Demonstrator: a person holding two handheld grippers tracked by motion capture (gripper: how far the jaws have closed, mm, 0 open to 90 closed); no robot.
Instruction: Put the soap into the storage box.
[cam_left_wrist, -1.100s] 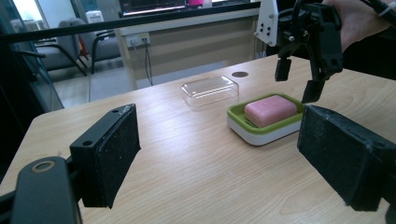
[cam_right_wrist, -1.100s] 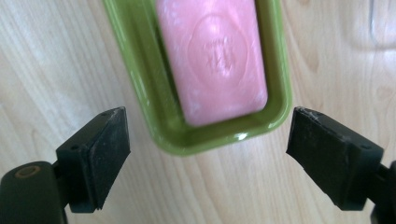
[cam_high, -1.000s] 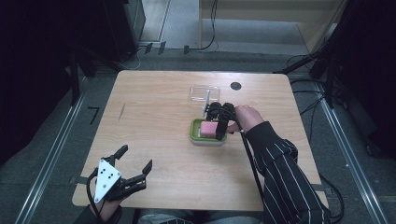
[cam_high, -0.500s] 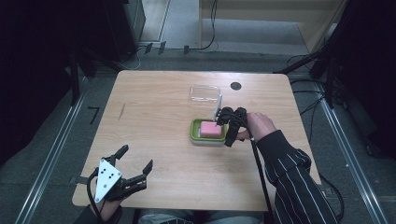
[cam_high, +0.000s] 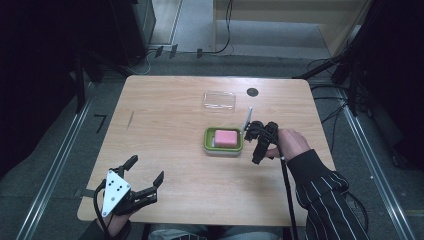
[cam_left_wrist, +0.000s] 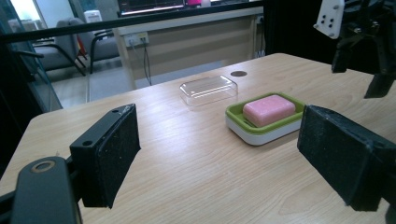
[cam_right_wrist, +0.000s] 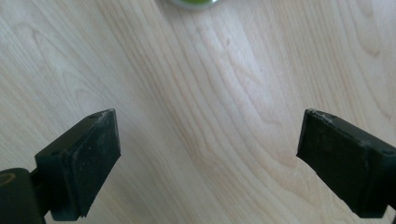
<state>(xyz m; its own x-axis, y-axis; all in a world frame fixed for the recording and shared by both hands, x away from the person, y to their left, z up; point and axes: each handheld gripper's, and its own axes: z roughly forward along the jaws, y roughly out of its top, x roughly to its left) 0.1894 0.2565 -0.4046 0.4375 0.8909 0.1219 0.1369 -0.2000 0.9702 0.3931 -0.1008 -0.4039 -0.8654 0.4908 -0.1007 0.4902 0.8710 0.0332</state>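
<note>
From my right claw's own camera the dish (cam_right_wrist: 190, 3) is cut off, a green sliver at the top edge. The soap (cam_high: 226, 137) lies flat in the dish mid-table, long axis across the table. My right claw (cam_high: 258, 145), just beside the dish, has just opened wide, empty over bare wood. My left claw (cam_high: 145, 177) gapes wide, empty too.

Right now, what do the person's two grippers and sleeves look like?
Both grippers are black, each with two flat rectangular jaw pads. The left gripper carries a grey three-cornered plate dotted with small holes. A black cable trails from the right gripper along a dark sleeve with thin white stripes.
</note>
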